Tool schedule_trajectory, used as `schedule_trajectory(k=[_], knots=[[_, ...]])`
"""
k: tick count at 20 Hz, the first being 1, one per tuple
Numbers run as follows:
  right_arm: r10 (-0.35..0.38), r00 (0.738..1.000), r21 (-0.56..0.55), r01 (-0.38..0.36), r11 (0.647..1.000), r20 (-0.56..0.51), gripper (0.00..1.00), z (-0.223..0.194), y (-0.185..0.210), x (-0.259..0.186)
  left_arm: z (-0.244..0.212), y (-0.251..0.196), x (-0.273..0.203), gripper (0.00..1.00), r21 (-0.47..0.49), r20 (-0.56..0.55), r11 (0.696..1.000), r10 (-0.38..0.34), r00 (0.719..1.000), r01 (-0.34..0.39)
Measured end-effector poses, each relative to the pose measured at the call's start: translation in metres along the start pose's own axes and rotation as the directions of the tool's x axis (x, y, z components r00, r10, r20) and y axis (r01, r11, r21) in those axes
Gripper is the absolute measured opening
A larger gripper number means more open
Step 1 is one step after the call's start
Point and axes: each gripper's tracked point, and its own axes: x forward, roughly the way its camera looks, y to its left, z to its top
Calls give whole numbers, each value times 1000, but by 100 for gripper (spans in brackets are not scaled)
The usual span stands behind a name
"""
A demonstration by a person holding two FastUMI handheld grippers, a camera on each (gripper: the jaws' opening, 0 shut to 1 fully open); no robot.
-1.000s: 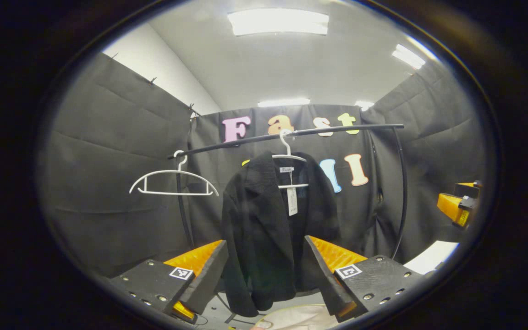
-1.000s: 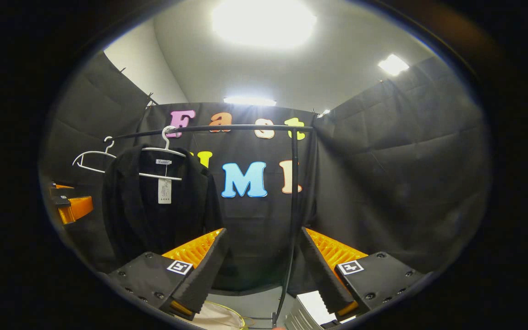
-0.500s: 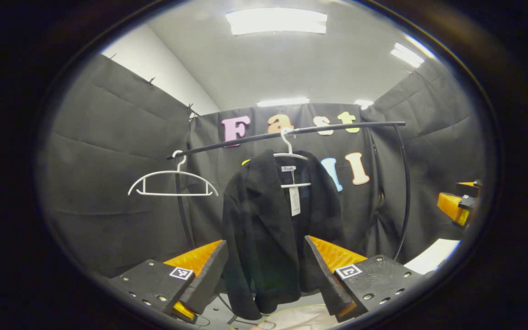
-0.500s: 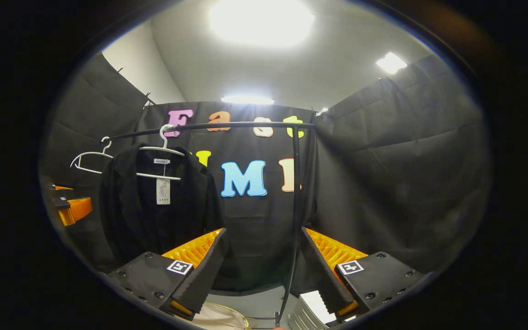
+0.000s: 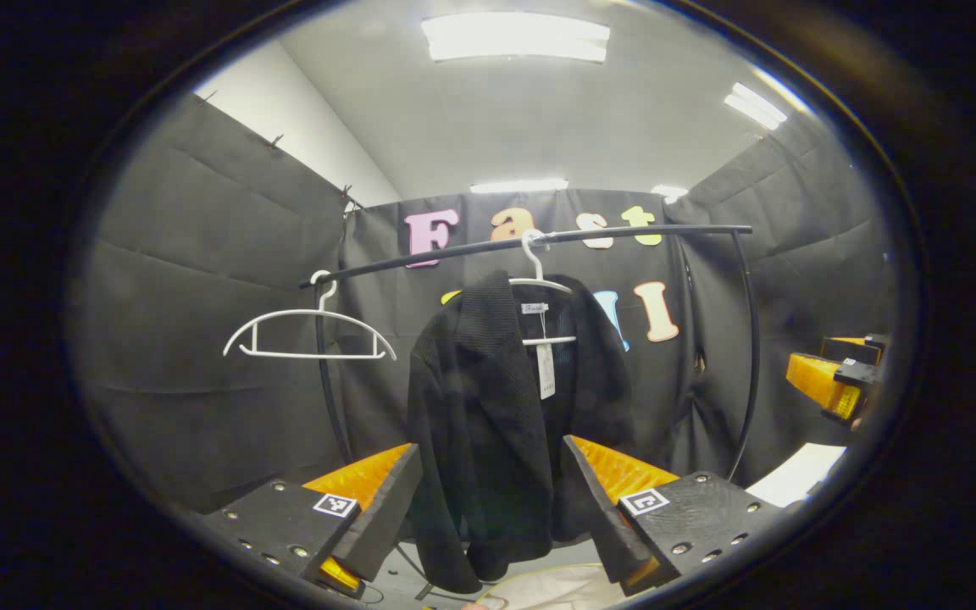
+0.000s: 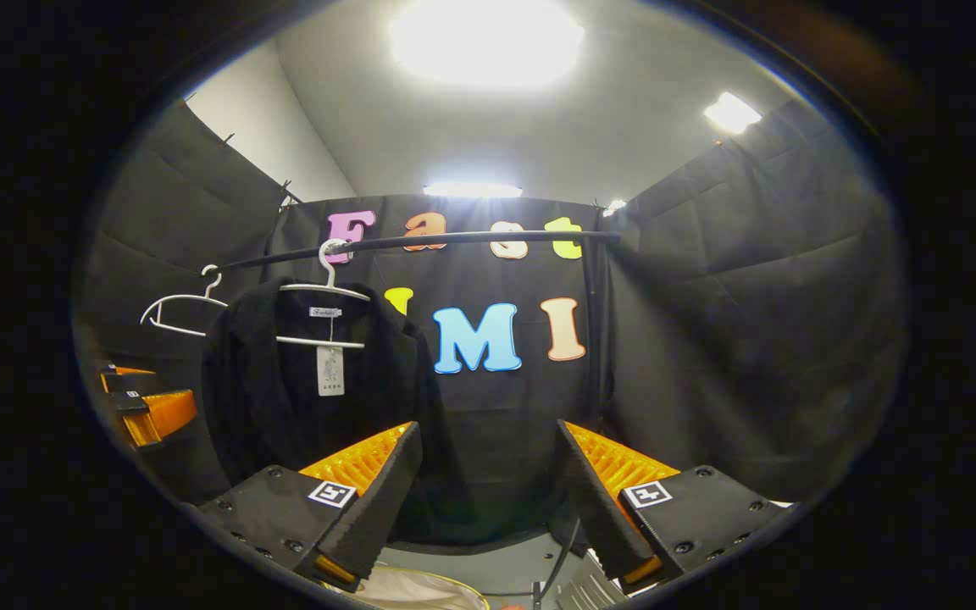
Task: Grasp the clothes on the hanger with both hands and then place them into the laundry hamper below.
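A black jacket (image 5: 496, 415) with a paper tag hangs on a white hanger (image 5: 539, 284) from a black rail (image 5: 539, 241). In the left gripper view my left gripper (image 5: 488, 500) stands open short of the jacket's lower half, nothing between its fingers. In the right gripper view the jacket (image 6: 310, 381) hangs to the left, and my right gripper (image 6: 484, 500) is open, pointing at the booth wall right of it. The hamper's pale rim (image 5: 551, 585) peeks in below the jacket; the same hamper (image 6: 407, 589) shows at the bottom.
An empty white hanger (image 5: 306, 330) hangs at the rail's left end. The rail's upright post (image 5: 746, 356) curves down on the right. The right gripper (image 5: 835, 381) appears at the far right edge, the left gripper (image 6: 145, 407) at the far left. A white object (image 5: 797, 474) lies low right.
My right gripper has swung to the right, so the jacket and rail sit further right in its view and the post has left centre. The left gripper has barely shifted.
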Motion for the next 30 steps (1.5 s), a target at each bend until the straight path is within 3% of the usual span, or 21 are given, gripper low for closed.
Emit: schedule_trajectory(k=[6, 18, 30], knots=[[80, 997, 34, -80, 996, -2, 99, 2, 24, 41, 13, -11, 19, 97, 12, 21, 1000, 3, 1000, -3], [270, 963, 68, -271, 960, 11, 95, -5, 55, 147, 25, -43, 84, 97, 64, 37, 990, 127, 991, -129], [425, 904, 62, -427, 902, 37, 97, -2, 111, 216, 22, -38, 147, 96, 115, 35, 952, 281, 959, -283]])
